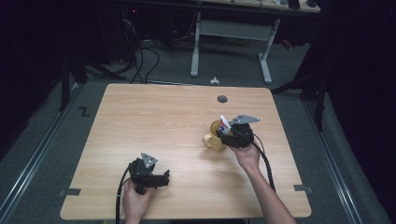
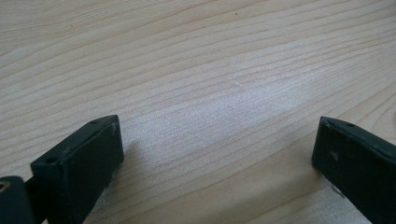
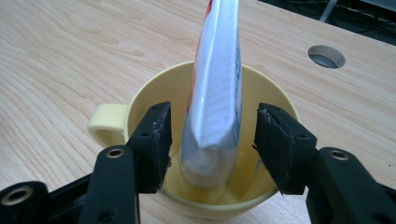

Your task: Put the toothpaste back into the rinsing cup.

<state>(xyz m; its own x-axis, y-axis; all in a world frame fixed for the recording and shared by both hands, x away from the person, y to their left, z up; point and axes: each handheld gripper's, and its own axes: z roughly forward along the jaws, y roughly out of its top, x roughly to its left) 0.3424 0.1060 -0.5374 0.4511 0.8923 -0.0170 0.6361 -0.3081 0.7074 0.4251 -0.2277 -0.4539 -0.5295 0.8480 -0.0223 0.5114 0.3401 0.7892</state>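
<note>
A pale wooden table (image 1: 159, 121) is seen from above, with a person's forearms reaching in from the near edge. At the left, near the front edge, the left gripper (image 1: 164, 178) rests low over bare wood; its two black jaws are spread wide apart with nothing between them. Well apart to the right stands a yellow mug (image 3: 154, 93), upright, its handle pointing to the left in both the high view and the right gripper view. Inside it a tube (image 3: 215, 88) stands on end, leaning toward the far rim and rising above it. The tube is white with blue print and a red patch near the top. The right gripper (image 3: 211, 142) dips into the mug, its jaws parted either side of the tube, not pressing it.
</note>
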